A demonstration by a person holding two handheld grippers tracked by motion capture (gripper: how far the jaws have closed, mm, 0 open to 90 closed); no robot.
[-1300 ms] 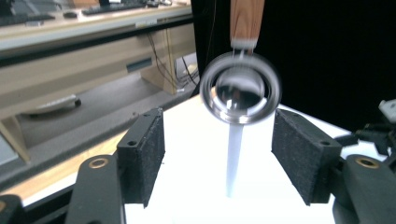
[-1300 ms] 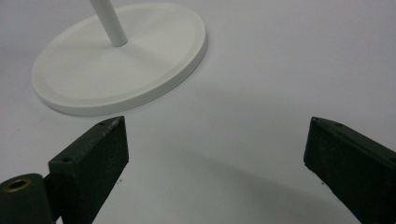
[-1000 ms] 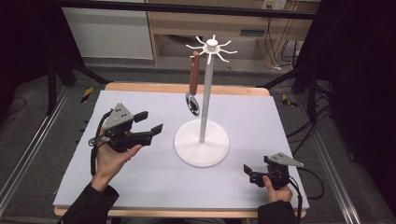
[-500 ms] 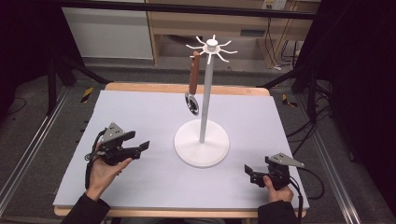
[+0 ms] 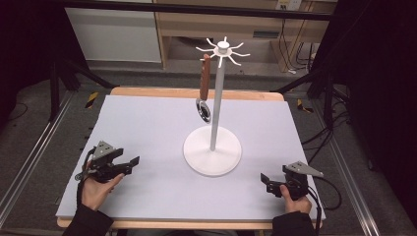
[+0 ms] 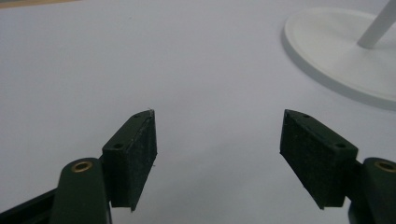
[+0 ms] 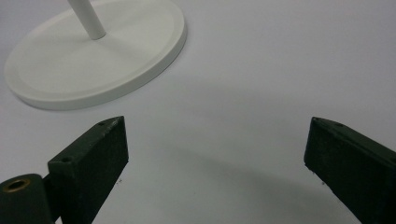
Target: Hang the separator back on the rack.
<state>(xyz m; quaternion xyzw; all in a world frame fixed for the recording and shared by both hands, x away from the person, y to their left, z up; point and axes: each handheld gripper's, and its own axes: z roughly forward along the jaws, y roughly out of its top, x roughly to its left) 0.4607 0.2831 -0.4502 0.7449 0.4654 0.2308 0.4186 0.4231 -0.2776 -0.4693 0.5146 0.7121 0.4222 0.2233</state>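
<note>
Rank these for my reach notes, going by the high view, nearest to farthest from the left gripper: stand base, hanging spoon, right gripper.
1. Stand base, mid-table, to the left gripper's right.
2. Hanging spoon, beyond the base, on a hook.
3. Right gripper, near the table's right front edge.

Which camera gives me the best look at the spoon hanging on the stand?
The high view: the spoon hangs from a hook of the white stand, brown handle up, metal bowl down. The gripper views show the stand's base and pole foot.

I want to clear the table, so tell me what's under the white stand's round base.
The white stand sits flat on the pale grey mat, which covers the wooden table. Whatever lies directly beneath the base is hidden by the base itself.
</note>
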